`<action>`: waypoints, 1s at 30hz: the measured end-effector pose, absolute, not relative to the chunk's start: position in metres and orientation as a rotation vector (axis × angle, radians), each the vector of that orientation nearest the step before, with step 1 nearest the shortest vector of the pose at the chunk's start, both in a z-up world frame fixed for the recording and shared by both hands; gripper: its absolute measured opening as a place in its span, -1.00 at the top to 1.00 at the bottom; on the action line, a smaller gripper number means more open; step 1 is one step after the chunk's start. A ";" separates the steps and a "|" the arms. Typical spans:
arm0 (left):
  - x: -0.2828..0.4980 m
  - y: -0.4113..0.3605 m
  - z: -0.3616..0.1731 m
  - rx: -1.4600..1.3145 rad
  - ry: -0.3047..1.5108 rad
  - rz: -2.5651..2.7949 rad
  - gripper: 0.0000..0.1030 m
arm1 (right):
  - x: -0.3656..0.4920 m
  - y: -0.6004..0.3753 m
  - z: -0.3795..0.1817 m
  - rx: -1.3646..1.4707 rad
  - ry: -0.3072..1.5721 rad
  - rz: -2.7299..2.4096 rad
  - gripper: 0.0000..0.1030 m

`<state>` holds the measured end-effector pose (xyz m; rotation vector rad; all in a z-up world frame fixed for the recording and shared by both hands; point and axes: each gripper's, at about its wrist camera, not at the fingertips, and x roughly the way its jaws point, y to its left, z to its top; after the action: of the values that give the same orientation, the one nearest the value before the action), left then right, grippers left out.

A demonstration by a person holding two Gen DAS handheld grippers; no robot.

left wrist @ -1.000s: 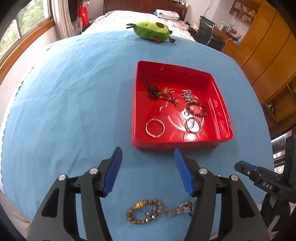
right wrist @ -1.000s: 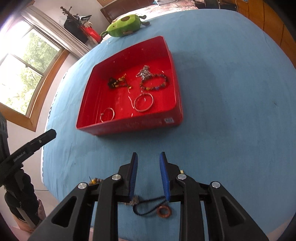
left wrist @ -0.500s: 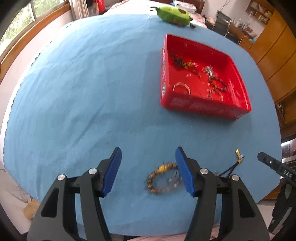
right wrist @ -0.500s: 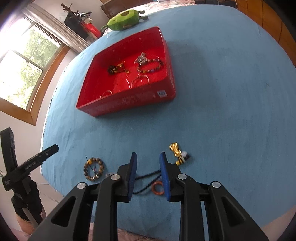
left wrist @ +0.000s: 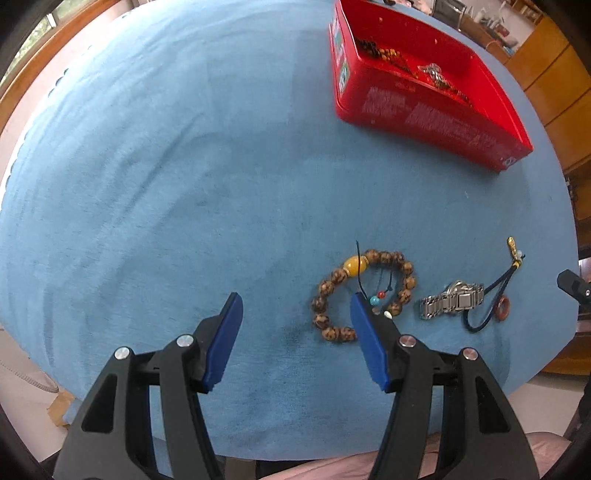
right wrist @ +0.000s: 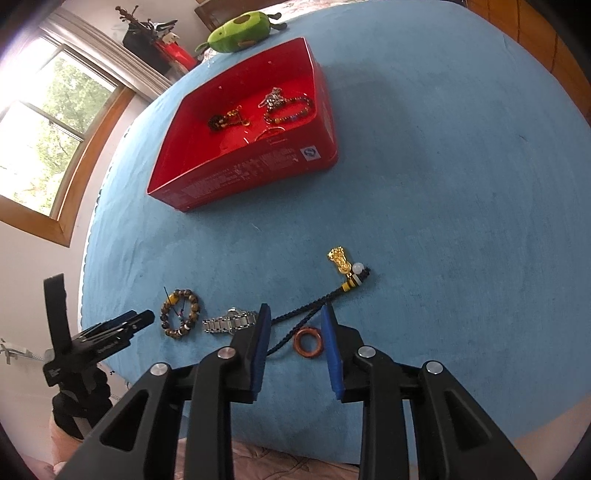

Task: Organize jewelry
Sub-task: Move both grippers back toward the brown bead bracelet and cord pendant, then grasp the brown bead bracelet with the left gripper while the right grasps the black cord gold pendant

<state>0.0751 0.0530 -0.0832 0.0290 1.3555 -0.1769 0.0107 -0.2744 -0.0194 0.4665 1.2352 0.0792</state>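
A red tray (left wrist: 436,114) (right wrist: 236,177) on the blue cloth holds several bracelets, rings and chains. Near the front edge lie a brown bead bracelet (left wrist: 400,260) (right wrist: 181,314) with a yellow bead, a silver watch band (left wrist: 452,304) (right wrist: 229,321), and a dark cord (left wrist: 498,286) (right wrist: 306,308) with a gold charm and a red-brown ring (right wrist: 308,343). My left gripper (left wrist: 295,306) is open and empty, its right finger at the bead bracelet's edge. My right gripper (right wrist: 295,314) is open, its fingers on either side of the cord and ring.
A green avocado plush (right wrist: 240,31) lies at the table's far edge behind the tray. The blue cloth (left wrist: 166,166) covers the round table. Wooden cabinets (left wrist: 554,81) stand on the right, a window (right wrist: 48,122) on the left.
Both grippers have drawn back from the tray toward the table's near edge and lowered. The right gripper's jaws have opened wider around the cord and ring. The left gripper stays open.
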 end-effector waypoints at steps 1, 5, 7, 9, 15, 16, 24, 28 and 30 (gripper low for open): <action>0.075 0.052 -0.086 0.030 1.360 -0.182 -0.17 | 0.010 -0.274 -0.020 0.467 1.236 0.079 0.45; 0.073 0.050 -0.101 0.043 1.381 -0.180 -0.17 | 0.010 -0.273 -0.021 0.469 1.238 0.079 0.45; 0.072 0.051 -0.107 0.037 1.391 -0.186 -0.17 | 0.009 -0.272 -0.023 0.468 1.240 0.078 0.45; 0.070 0.049 -0.111 0.038 1.401 -0.196 -0.16 | 0.008 -0.271 -0.024 0.469 1.243 0.076 0.45; 0.070 0.044 -0.121 0.046 1.407 -0.208 -0.16 | 0.006 -0.273 -0.031 0.485 1.258 0.063 0.45; 0.070 0.043 -0.122 0.048 1.408 -0.209 -0.18 | 0.006 -0.274 -0.032 0.488 1.259 0.057 0.45; 0.072 0.022 -0.126 0.086 1.390 -0.219 0.46 | 0.016 -0.290 -0.052 0.523 1.286 -0.004 0.45; 0.073 0.013 -0.127 0.084 1.391 -0.230 0.74 | 0.019 -0.297 -0.064 0.572 1.310 -0.022 0.45; 0.073 0.011 -0.129 0.076 1.389 -0.233 0.81 | 0.021 -0.296 -0.066 0.591 1.314 -0.019 0.45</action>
<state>0.0735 0.0109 -0.1294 0.0765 1.3893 -0.2330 0.0206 -0.2964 -0.0656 0.5913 1.3145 -0.0188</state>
